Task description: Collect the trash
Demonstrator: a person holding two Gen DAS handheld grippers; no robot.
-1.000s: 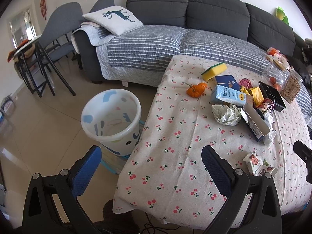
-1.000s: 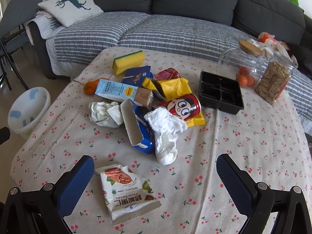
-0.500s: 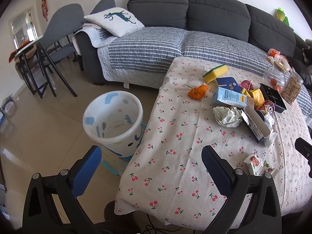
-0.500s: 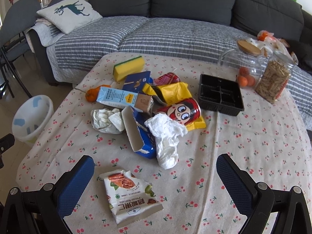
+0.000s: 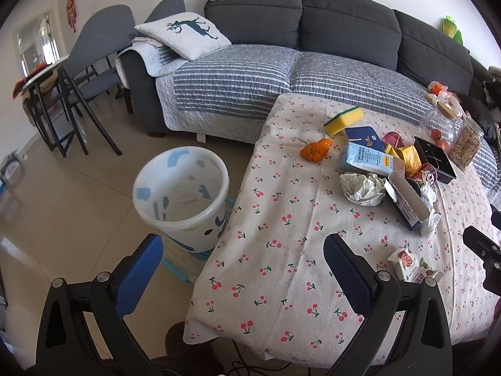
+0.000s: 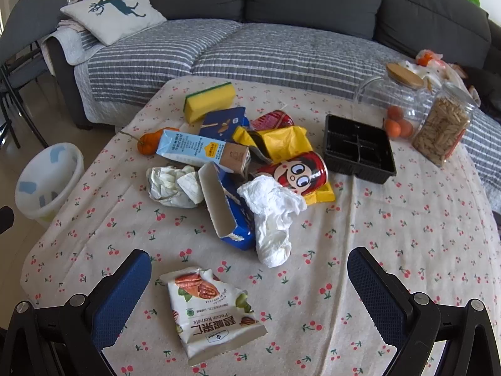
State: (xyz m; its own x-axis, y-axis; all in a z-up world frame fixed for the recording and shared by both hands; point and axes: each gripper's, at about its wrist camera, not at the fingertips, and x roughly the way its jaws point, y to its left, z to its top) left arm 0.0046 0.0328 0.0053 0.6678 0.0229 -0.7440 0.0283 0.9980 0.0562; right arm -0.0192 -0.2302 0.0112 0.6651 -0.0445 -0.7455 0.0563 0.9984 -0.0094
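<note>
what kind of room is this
Most likely a home living room. A dark grey sofa with a deer cushion stands behind a low table in a cherry-print cloth, strewn with snack wrappers, and a small bin sits on the tiled floor beside it.

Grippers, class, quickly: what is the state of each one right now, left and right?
Left gripper: open, holding nothing, above the table's edge near the bin.
Right gripper: open, holding nothing, above the pecan packet.

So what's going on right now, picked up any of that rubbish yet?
Left gripper open, empty. Right gripper open, empty, over pecan packet. Rubbish on table; bin on floor. Nothing in the way.
</note>
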